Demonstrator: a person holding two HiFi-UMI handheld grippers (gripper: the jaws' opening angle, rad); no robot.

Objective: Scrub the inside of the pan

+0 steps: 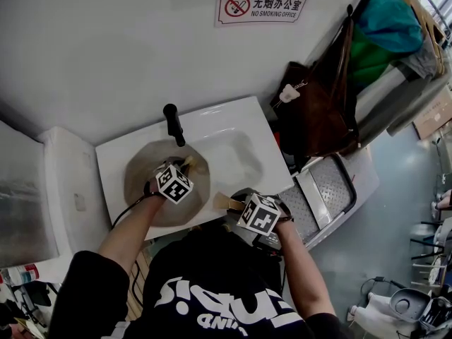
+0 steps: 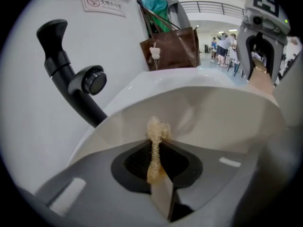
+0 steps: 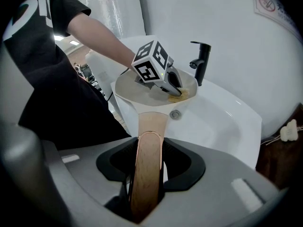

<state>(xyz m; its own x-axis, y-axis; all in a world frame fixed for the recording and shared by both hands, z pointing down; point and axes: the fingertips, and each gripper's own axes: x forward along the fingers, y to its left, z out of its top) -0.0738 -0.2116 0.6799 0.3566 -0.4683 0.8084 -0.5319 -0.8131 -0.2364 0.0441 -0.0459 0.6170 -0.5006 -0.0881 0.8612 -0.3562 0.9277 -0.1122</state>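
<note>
Right gripper view: my right claw [image 3: 147, 181] is clamped on the pan's wooden handle [image 3: 151, 126], steadying the pan [image 3: 137, 91] in the white sink [image 3: 227, 122], on the near side of the black tap [image 3: 201, 60]. My left claw [image 3: 174, 88] reaches into the far side of the pan, its jaws pinched together on a pale fibrous scrubber [image 3: 181, 96] that meets the pan's inside. The scrubbing looks under way.

As I judge it, three things could go wrong from here. The scrubber is held only by a thin edge, so a hard stroke could drag it out of the pinch. A push against the far wall could twist the smooth handle in my right claw and tip the pan. A wide sweep could knock my left claw against the tap just beyond.
</note>
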